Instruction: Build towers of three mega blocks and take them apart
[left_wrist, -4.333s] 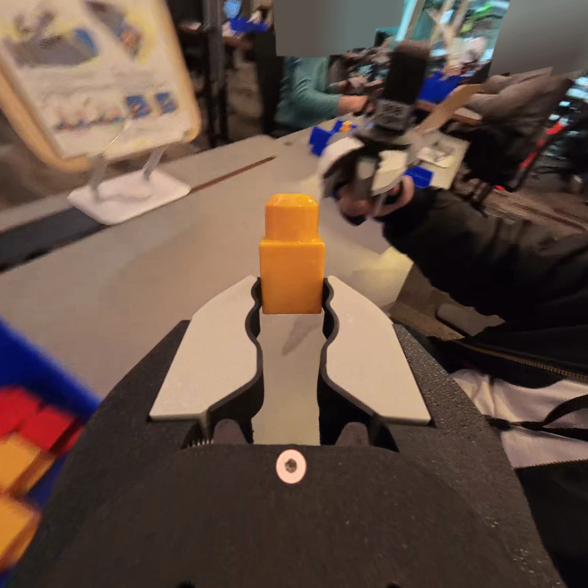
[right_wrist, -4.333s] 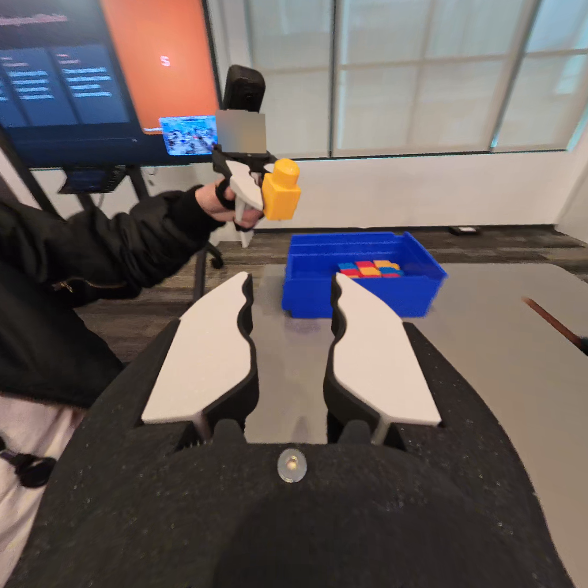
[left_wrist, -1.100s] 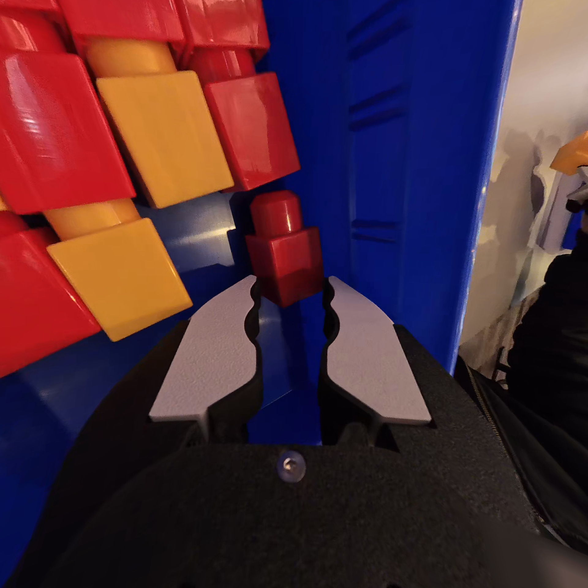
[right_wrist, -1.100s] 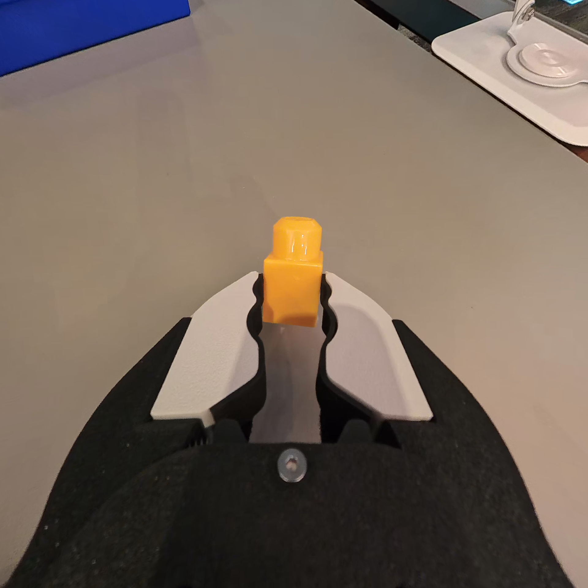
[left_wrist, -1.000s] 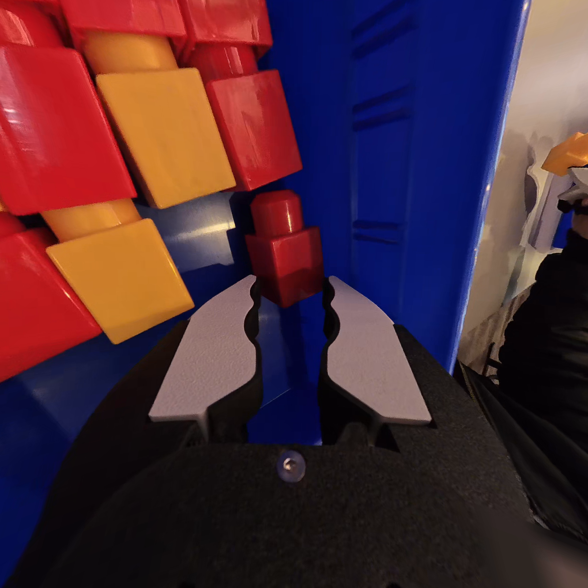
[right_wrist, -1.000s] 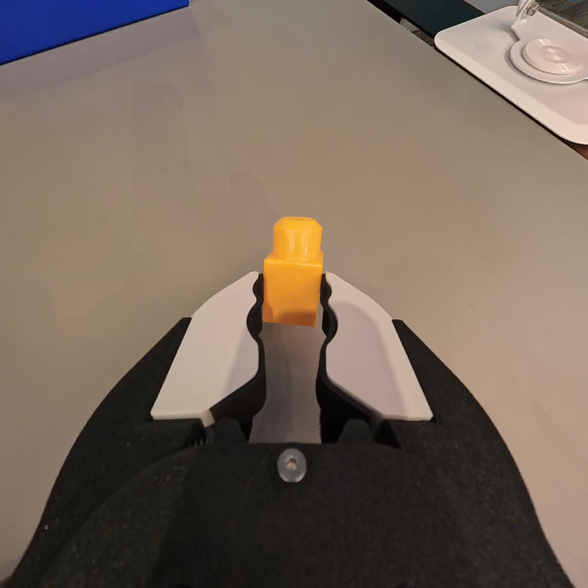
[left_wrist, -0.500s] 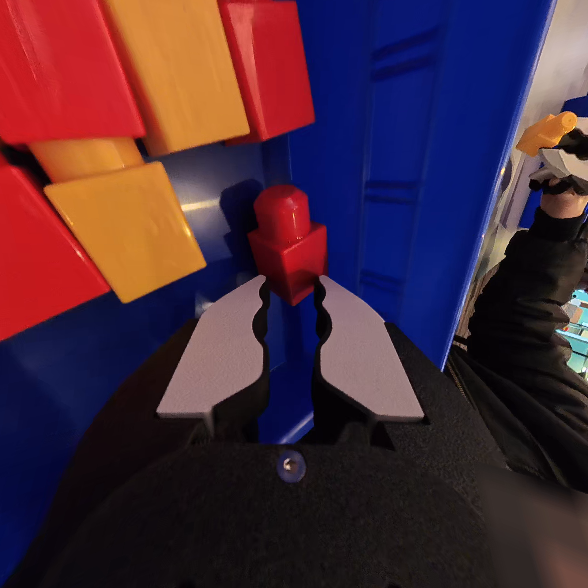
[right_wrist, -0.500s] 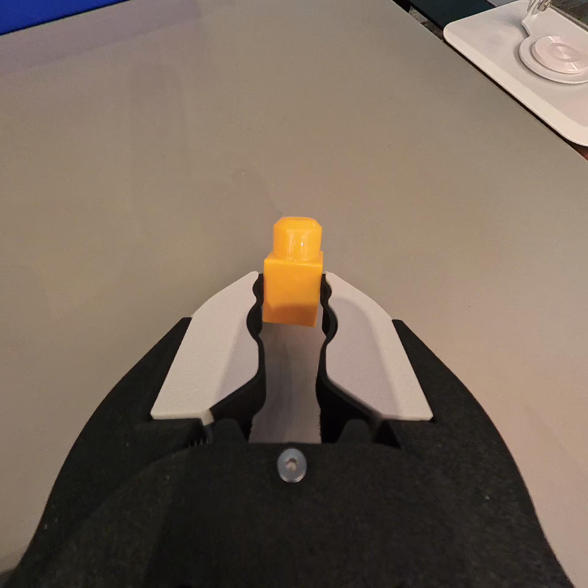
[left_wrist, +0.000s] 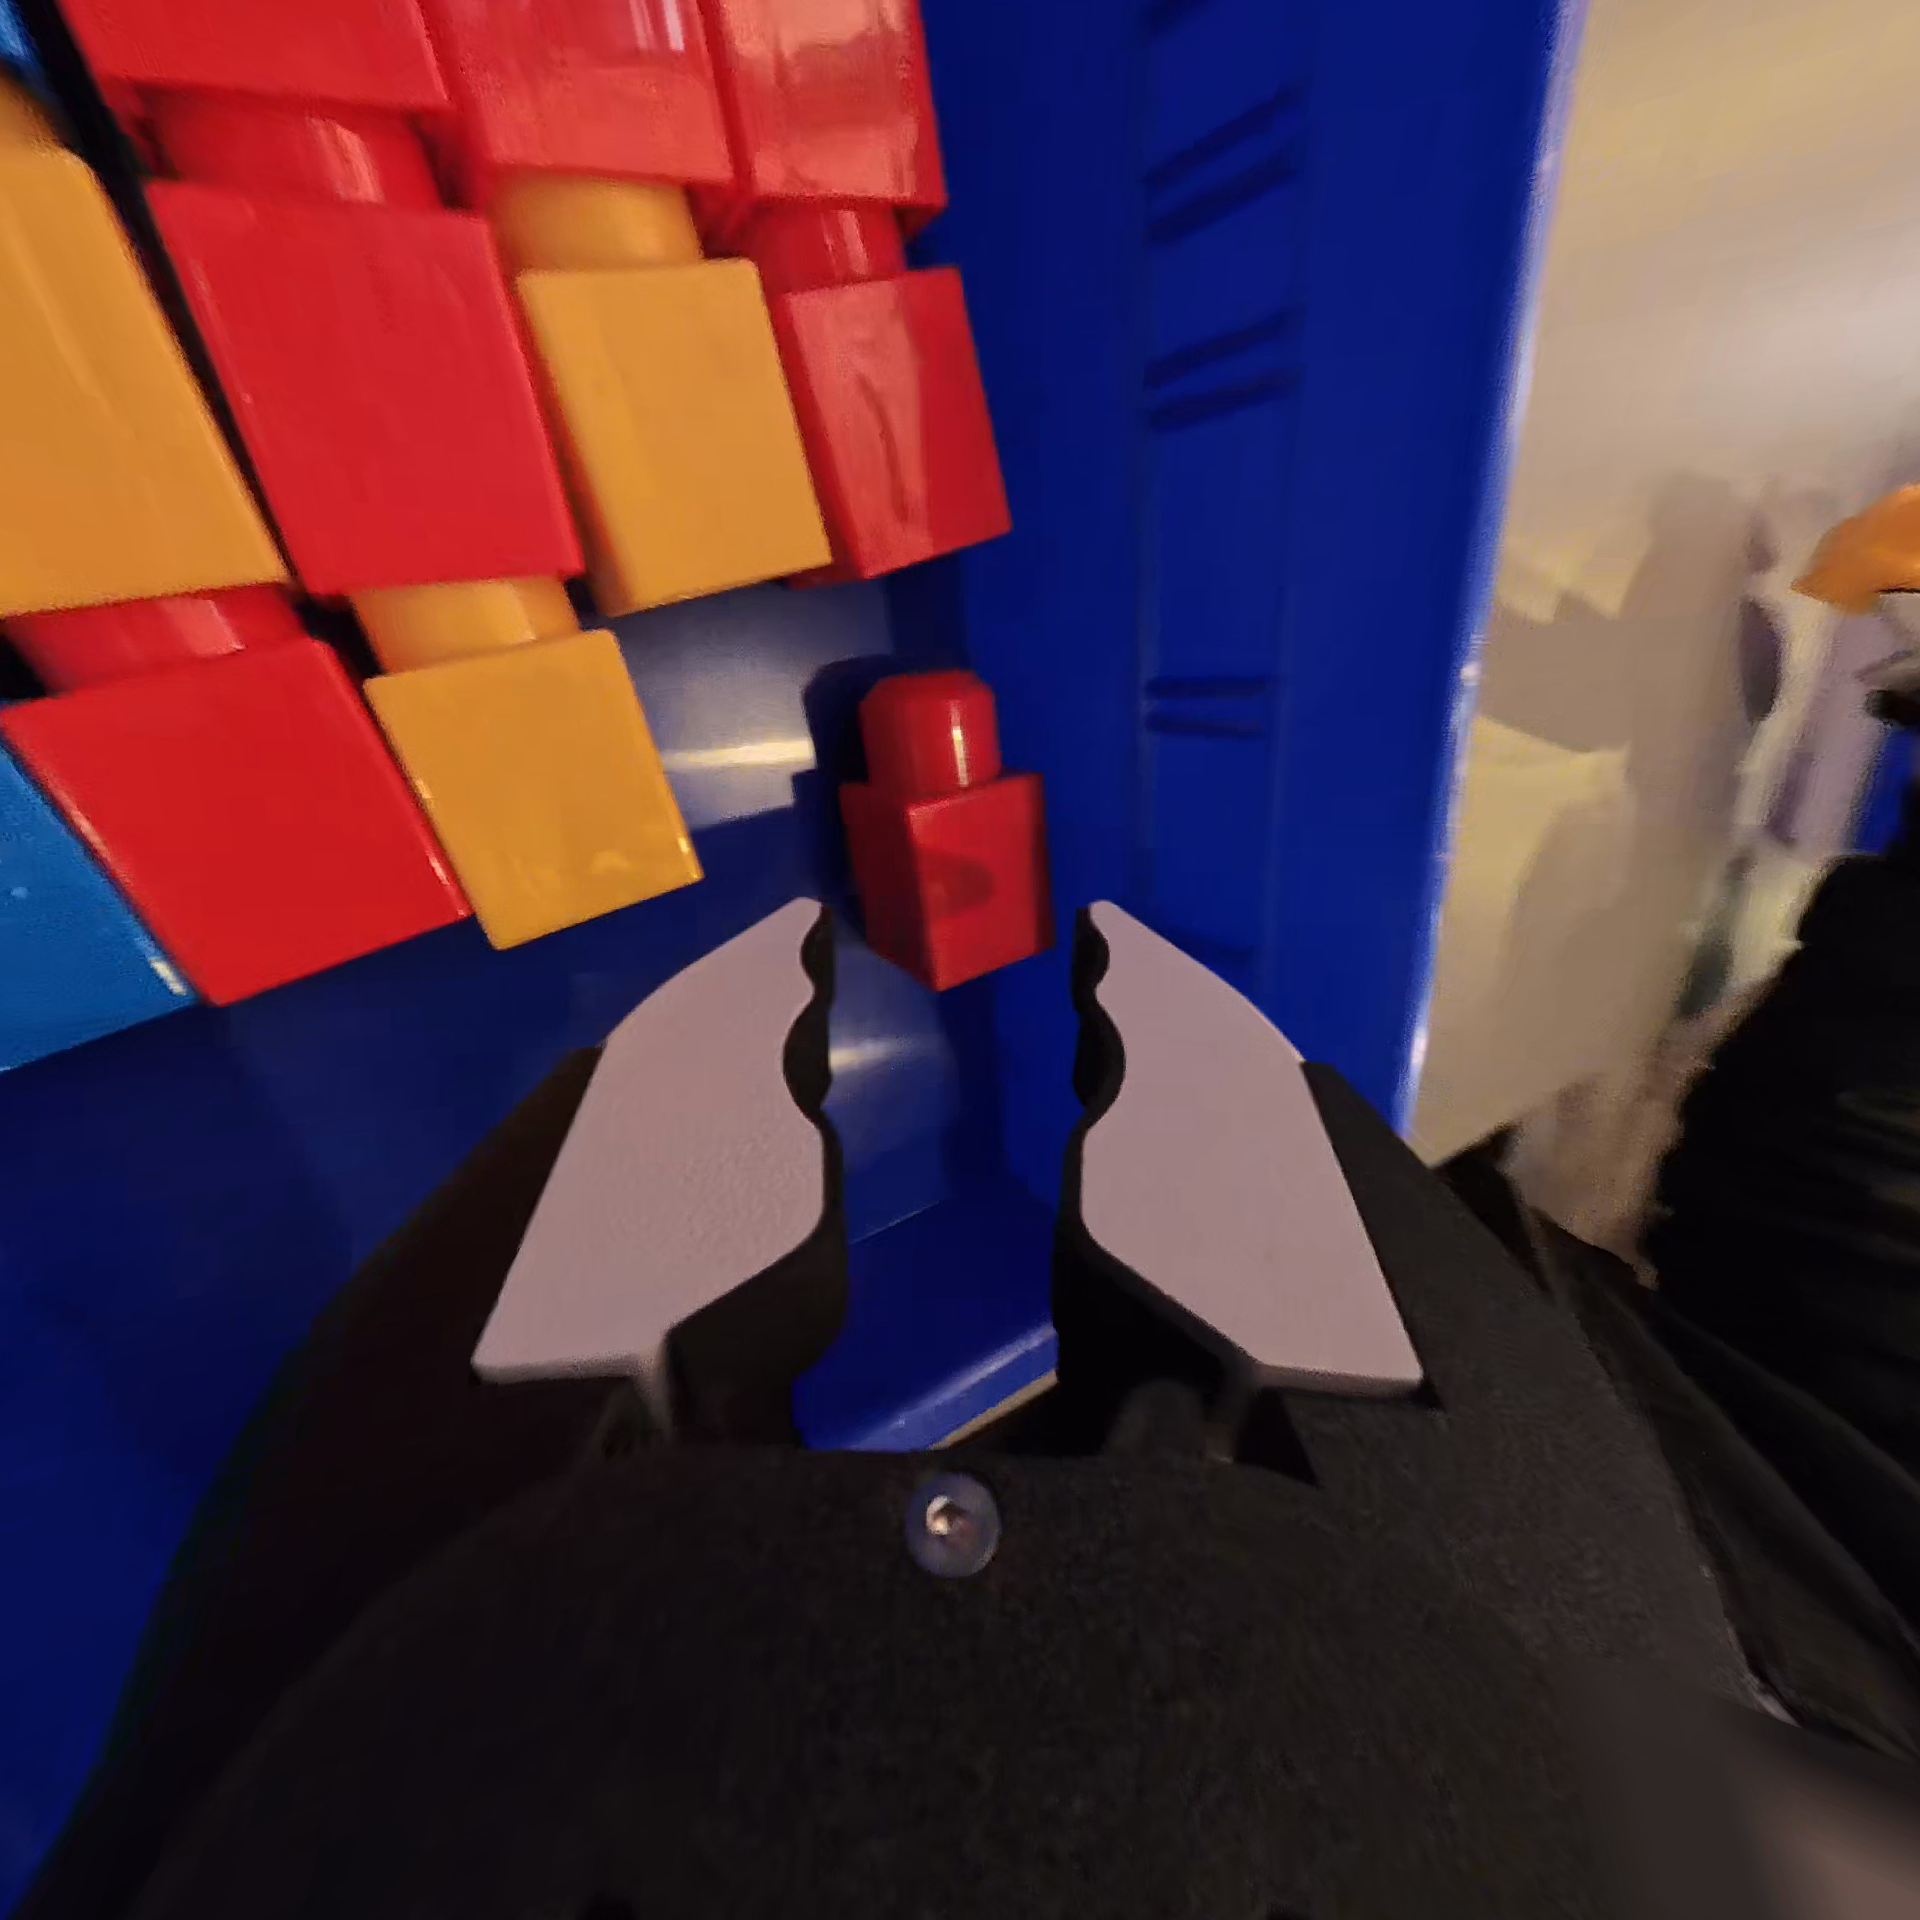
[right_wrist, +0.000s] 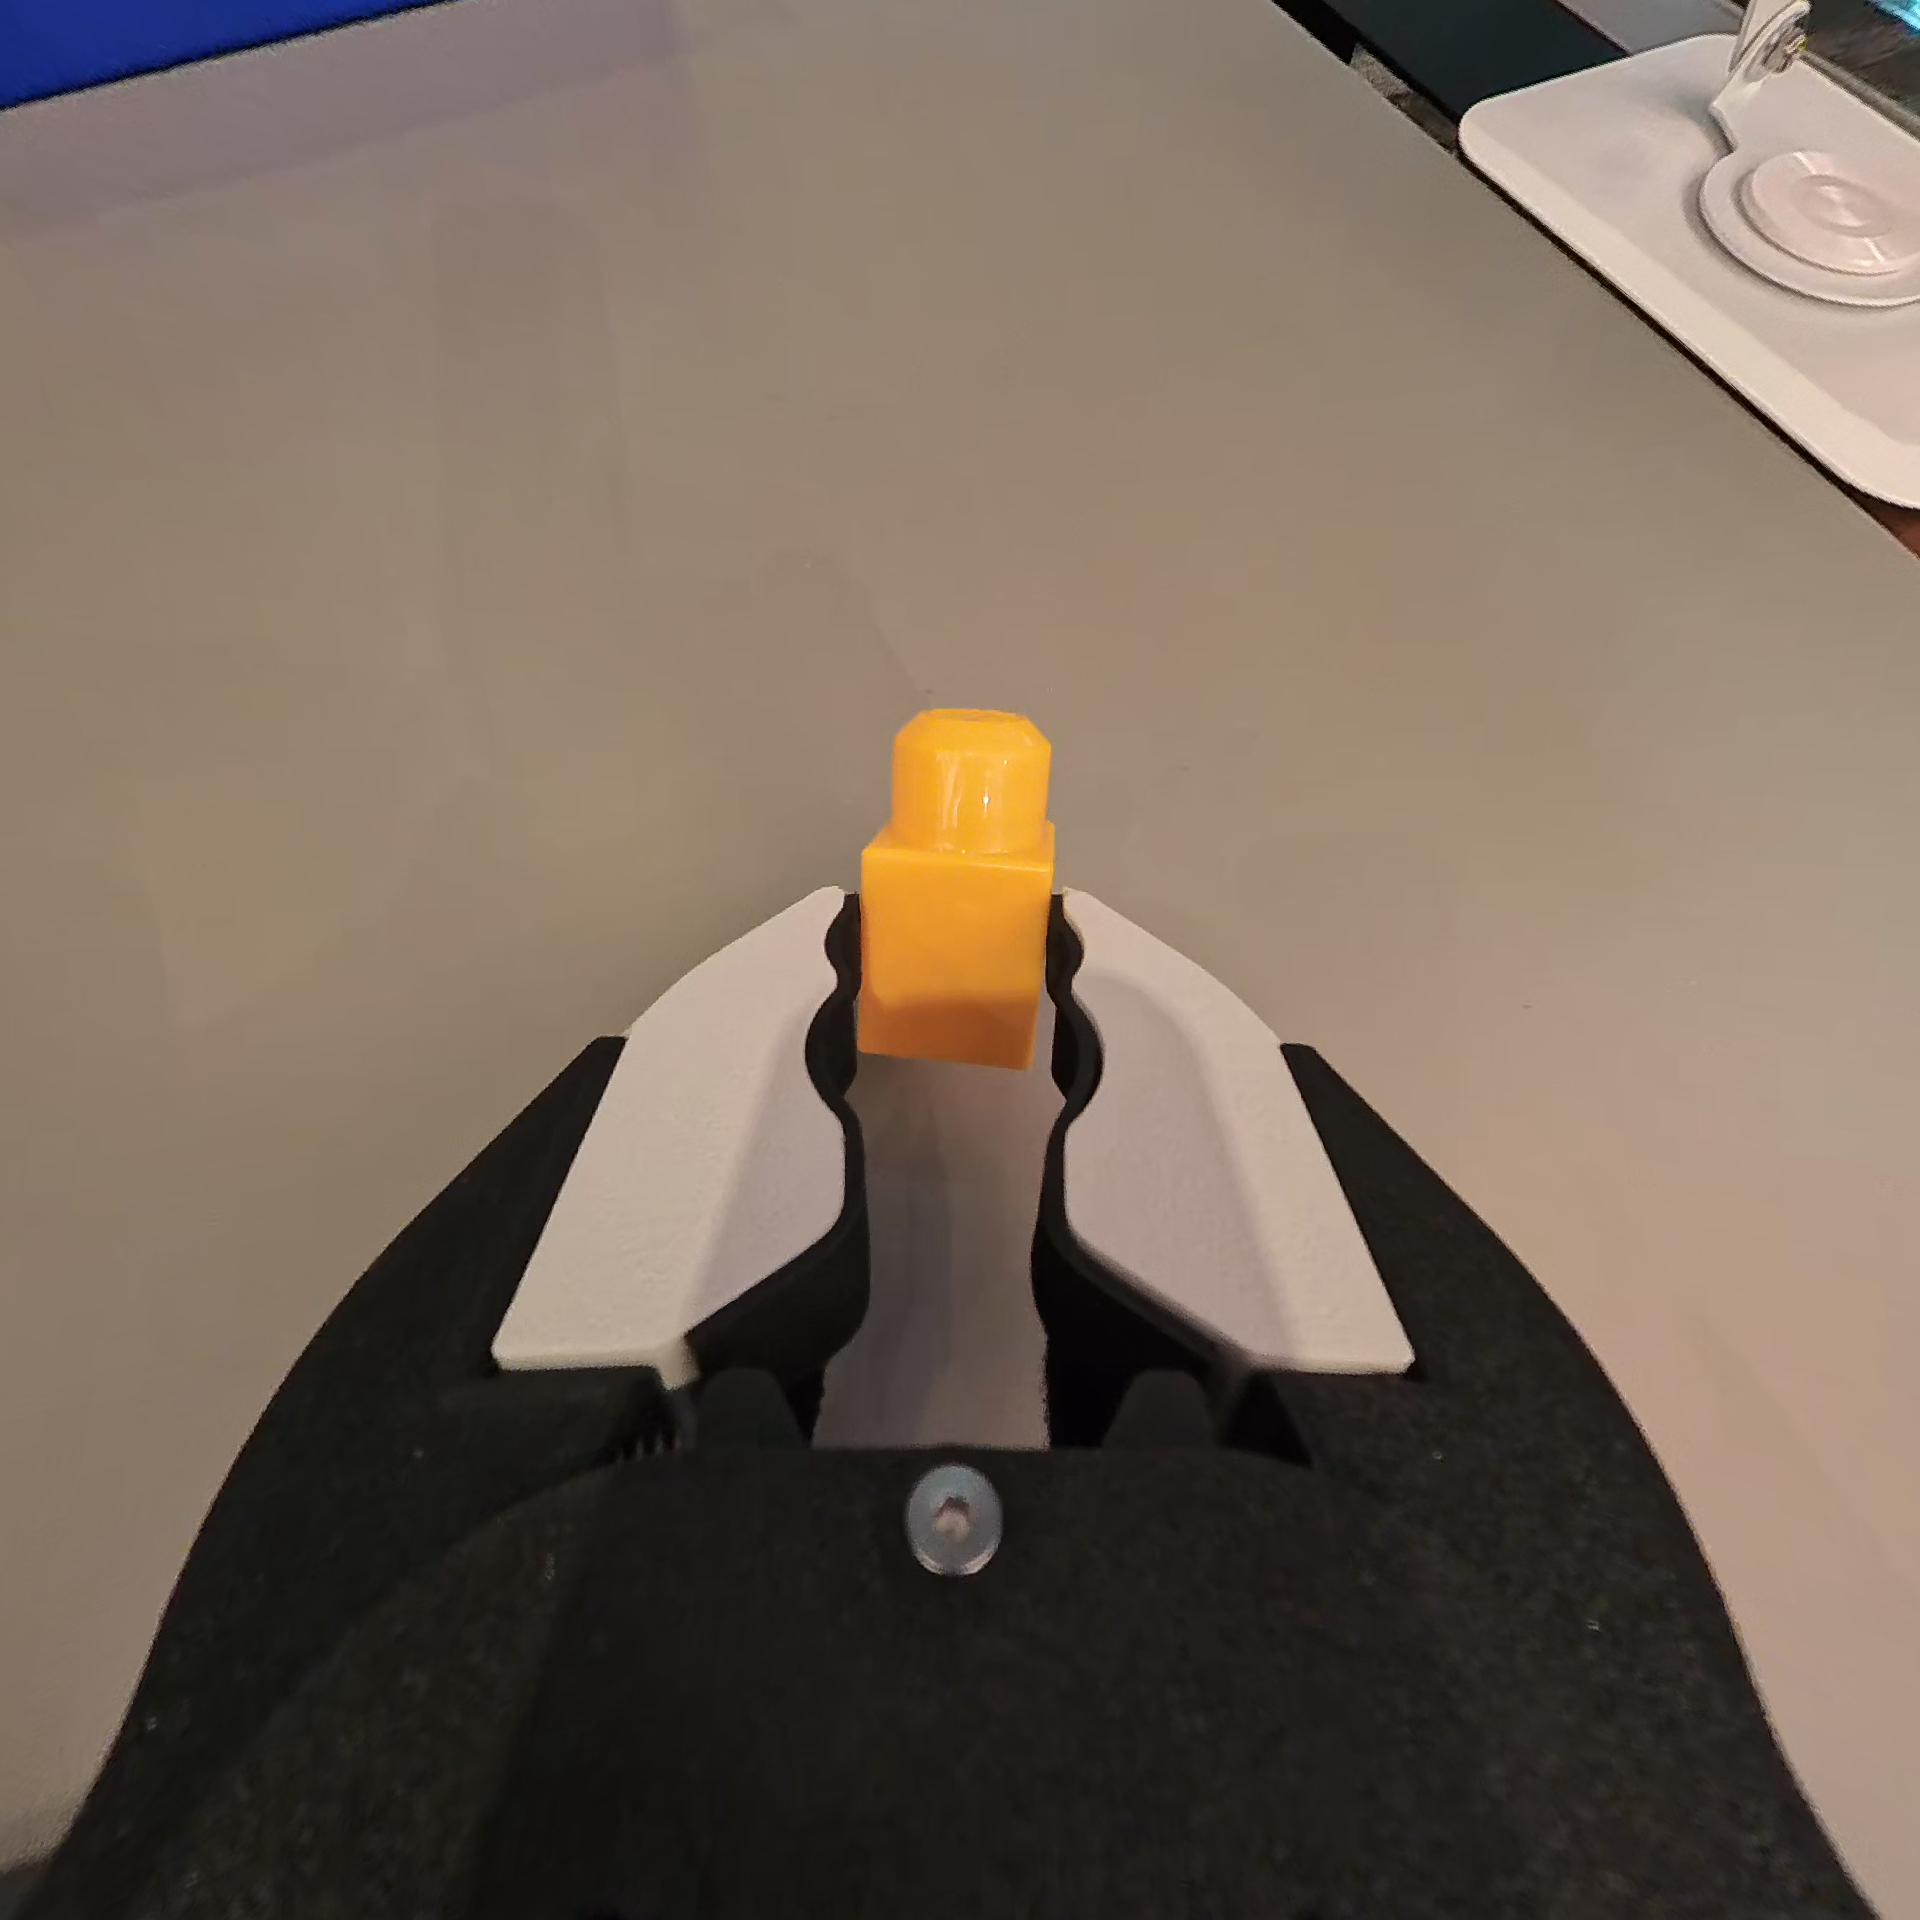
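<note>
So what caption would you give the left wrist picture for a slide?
Left gripper, fingers apart, just short of a loose red block inside the blue bin, beside packed red and yellow blocks.

Each gripper, the left gripper (left_wrist: 948, 925) and the right gripper (right_wrist: 954, 914), has two pale grey fingers (right_wrist: 717, 1132) with wavy black inner pads, a matte black textured body and one silver screw (right_wrist: 952, 1536). The person wears a black sleeve (left_wrist: 1787, 1091).
</note>
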